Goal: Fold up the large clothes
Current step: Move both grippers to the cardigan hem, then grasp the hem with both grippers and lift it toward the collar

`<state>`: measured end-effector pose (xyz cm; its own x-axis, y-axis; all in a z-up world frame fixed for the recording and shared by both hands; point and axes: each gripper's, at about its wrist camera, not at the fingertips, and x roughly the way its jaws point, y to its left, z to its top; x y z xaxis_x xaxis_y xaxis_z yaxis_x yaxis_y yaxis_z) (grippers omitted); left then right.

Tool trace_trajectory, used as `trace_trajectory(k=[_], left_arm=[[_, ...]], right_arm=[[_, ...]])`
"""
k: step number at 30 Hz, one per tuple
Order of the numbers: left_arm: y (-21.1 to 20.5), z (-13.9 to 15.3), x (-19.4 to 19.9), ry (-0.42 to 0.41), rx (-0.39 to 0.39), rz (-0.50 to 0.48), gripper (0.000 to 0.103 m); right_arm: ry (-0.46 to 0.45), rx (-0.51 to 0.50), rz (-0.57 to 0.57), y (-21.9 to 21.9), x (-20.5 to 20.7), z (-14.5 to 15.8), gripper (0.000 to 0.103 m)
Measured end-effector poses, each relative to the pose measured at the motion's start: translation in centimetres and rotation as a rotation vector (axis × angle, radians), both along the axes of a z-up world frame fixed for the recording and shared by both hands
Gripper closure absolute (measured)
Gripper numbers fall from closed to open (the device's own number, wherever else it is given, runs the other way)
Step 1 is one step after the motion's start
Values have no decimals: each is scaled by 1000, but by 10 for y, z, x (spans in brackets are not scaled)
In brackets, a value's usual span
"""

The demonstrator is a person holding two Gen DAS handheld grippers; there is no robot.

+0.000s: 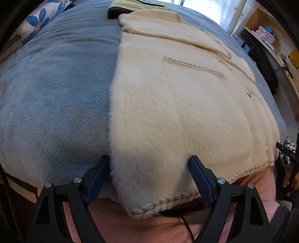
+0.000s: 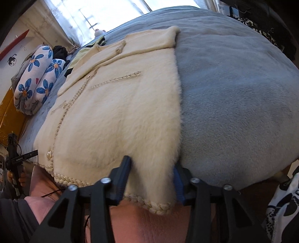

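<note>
A cream fuzzy cardigan [image 1: 168,102] [image 2: 112,112] with a braided hem [image 1: 149,207] lies flat on a grey-blue blanket [image 1: 56,93], sleeves folded across the top. My left gripper [image 1: 149,162] stands wide open over its lower left corner. One finger rests at the garment's side edge and the other sinks into the pile. My right gripper [image 2: 152,167] is at the lower right corner, its jaws much narrower. The fabric fills the gap between both pads, and the right finger is partly hidden under the edge.
Floral pillows [image 1: 41,20] [image 2: 35,80] and a yellow-green garment [image 1: 138,4] lie at the far end of the bed. Pink fabric [image 1: 130,224] [image 2: 149,224] hangs below the near bed edge. Shelves [image 1: 267,35] stand to the right of the bed. Bare blanket [image 2: 233,93] flanks the cardigan.
</note>
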<state>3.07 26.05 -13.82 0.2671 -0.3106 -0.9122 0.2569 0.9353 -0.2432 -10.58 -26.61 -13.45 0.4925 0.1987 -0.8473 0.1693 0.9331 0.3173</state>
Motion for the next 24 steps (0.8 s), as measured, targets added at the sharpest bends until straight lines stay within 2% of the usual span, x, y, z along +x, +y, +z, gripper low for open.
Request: trace_trajectory(k=[1,3,5,6,8,10,16,20,24], left_arm=[[-1,0,0,-2,5,-1,21],[-5,3,0,-10,9,-16,34],[-13,9,-2,-29,32,-38,54],[-17,11,-2,-37,43,-51,61],[-22,17,0,-33,27,-61,88],[-25,23,4,-23,2,-48,91],[-31,55,20,-34,-200,18,92],[-30,85,44,-66,-341,99,92],[-28,116,74,-118,-411,149,92]], right_arm=[[2,-2,5,2,1,0,75],[-1,-13,19,7,4,3,86],[-4,-50,32,14,6,8,89],[-5,-61,37,17,7,11,89],[-18,-62,47,22,9,17,89],[-40,-49,59,25,11,25,90],[-138,-35,108,39,34,63,90],[-229,56,77,27,61,93,91],[-299,113,31,10,95,124,91]])
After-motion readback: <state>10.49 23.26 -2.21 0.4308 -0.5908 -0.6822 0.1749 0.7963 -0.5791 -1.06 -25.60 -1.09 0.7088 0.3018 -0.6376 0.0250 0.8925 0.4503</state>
